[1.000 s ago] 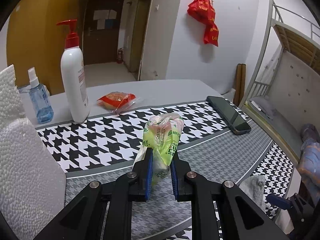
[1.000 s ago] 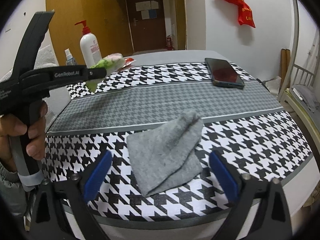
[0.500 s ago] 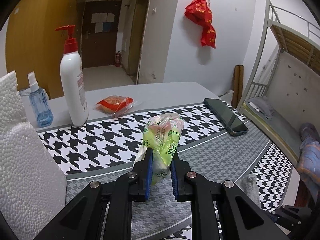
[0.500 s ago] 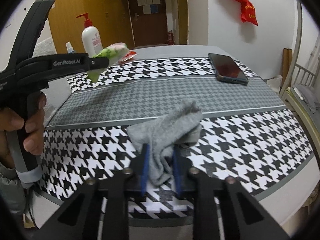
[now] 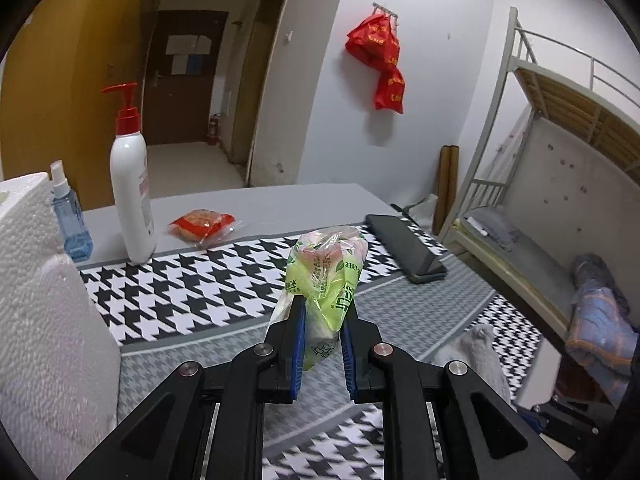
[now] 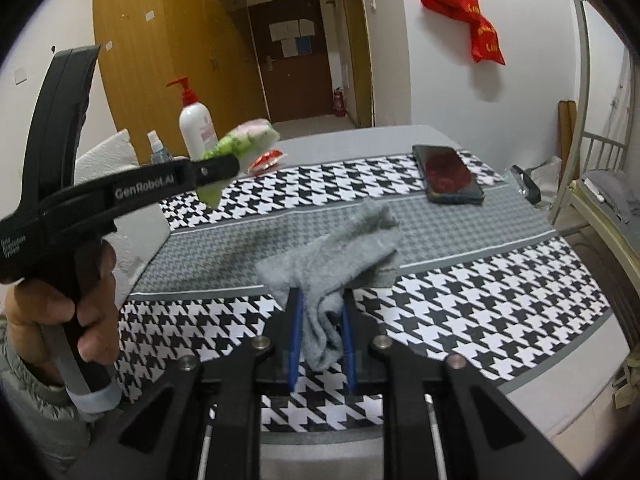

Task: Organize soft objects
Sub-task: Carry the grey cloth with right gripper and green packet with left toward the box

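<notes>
Over the near part of the table (image 6: 520, 390), my right tongs (image 6: 320, 336) pinch only a fold of the gray cloth (image 6: 340, 252) and my left tongs (image 5: 322, 340) squeeze the slippery green bag (image 5: 326, 276), so either could slide out and drop.

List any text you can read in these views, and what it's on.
"GenRobot.AI": on the side of the left gripper.
Small white print on its handle: too blurred.
Green bag: printed characters, unreadable.
Red wall bags: gold lettering, unreadable.
Pump bottle label and door papers: too small.
</notes>
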The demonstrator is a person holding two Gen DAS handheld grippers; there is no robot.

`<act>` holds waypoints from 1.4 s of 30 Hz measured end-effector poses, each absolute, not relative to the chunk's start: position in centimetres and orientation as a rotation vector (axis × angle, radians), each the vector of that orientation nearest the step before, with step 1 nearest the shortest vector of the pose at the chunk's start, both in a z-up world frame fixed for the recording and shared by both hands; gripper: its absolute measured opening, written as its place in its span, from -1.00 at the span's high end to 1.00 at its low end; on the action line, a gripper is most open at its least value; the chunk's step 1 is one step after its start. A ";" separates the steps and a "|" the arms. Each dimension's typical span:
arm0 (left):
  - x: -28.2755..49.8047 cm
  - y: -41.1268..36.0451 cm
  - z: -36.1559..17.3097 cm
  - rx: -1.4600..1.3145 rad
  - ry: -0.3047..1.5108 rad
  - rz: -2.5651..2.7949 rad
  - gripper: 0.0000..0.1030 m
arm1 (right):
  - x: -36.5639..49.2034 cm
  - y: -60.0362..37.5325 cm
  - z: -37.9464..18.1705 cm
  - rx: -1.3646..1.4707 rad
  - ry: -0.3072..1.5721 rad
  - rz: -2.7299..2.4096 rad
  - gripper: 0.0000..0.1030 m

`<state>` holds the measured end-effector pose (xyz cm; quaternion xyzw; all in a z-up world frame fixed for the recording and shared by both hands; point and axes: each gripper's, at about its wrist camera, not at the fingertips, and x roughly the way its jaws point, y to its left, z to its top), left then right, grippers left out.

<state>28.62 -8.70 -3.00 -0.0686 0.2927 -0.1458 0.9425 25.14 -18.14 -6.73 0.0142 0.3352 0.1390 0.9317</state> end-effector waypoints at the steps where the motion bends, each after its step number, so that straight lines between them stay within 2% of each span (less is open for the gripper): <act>1: 28.3 -8.7 -2.8 -0.138 0.591 -0.301 0.66 | 24.9 -18.2 -6.5 0.028 0.680 0.281 0.59; 12: 22.7 -7.7 1.5 -0.086 0.483 -0.307 0.66 | 21.7 -18.7 -3.3 0.024 0.594 0.279 0.59; 42: 13.3 -4.2 6.4 -0.028 0.314 -0.236 0.67 | 14.8 -16.9 2.6 -0.007 0.409 0.323 0.59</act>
